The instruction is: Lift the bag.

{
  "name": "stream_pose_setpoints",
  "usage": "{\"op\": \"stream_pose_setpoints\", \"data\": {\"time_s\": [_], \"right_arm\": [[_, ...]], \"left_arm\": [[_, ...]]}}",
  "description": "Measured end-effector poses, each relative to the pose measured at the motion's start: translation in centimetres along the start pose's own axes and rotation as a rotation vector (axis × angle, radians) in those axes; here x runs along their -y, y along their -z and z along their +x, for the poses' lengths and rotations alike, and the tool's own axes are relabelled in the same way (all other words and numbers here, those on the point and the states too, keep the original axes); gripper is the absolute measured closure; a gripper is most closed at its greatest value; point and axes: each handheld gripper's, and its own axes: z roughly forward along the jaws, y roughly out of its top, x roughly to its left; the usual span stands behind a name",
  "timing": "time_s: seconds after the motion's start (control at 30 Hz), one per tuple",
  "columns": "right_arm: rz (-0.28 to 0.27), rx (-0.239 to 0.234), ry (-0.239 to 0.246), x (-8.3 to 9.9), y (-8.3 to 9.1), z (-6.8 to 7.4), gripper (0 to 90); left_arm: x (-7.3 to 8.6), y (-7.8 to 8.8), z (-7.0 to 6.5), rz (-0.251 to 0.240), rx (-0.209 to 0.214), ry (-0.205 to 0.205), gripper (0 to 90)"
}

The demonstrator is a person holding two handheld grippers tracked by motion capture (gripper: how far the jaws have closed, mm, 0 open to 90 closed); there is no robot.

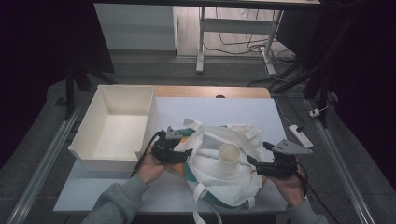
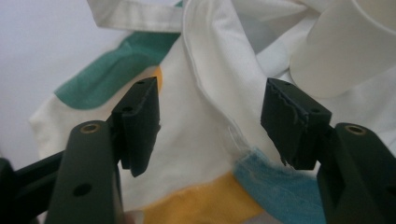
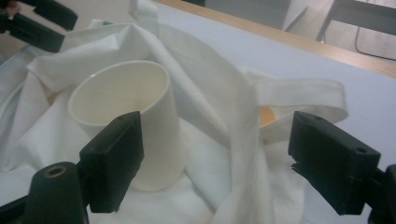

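A white cloth tote bag with green, yellow and blue patches lies crumpled on the table. A white paper cup stands upright on it. My left gripper is at the bag's left edge, its jaws apart around a fold of the bag's fabric, and the pads do not press on it. The cup stands beyond its right jaw. My right gripper is at the bag's right side, open. A strap runs between its jaws, and the cup stands just behind its left jaw.
A white open box stands empty on the table's left side, close to my left hand. The table top is pale with a wooden far edge. A power strip lies on the floor off the table's right side.
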Motion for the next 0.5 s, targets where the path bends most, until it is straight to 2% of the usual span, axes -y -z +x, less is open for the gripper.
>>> {"op": "stream_pose_setpoints", "data": {"time_s": [0.1, 0.17, 0.37, 0.5], "right_arm": [[0.011, 0.016, -0.02, 0.1, 0.1, -0.4, 21.1], [0.043, 0.029, -0.032, 0.2, 0.1, -0.7, 23.1], [0.194, 0.05, -0.055, 1.0, -0.9, -1.0, 28.9], [0.265, 0.065, -0.068, 2.0, -1.4, -1.1, 34.6]], "left_arm": [[0.3, 0.2, 0.0, 0.008, 0.011, 0.007, 43.2], [0.6, 0.2, 0.1, 0.022, 0.033, 0.01, 46.3], [1.3, 0.2, 0.5, 0.048, 0.097, 0.036, 56.5], [1.6, -0.1, 0.7, 0.068, 0.122, 0.025, 63.9]]}}
